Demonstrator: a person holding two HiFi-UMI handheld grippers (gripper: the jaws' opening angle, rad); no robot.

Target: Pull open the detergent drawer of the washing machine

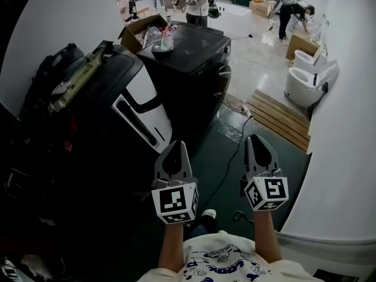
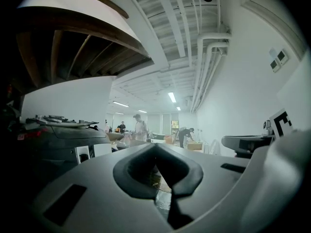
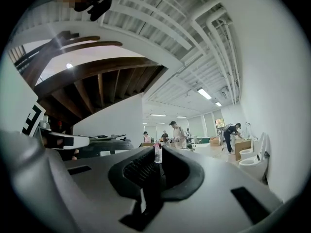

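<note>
You hold both grippers out ahead of you, side by side and level, your left forearm [image 1: 171,245] and right forearm [image 1: 265,239] roughly parallel. Your left gripper [image 1: 177,147] has its jaws together, nothing between them. Your right gripper [image 1: 257,140] shows a narrow slit between its jaws, also empty.

A washer [image 1: 138,101] stands left, an appliance [image 1: 194,63] behind it. At right stand toilets [image 1: 308,78], a pallet [image 1: 282,116] before them.
</note>
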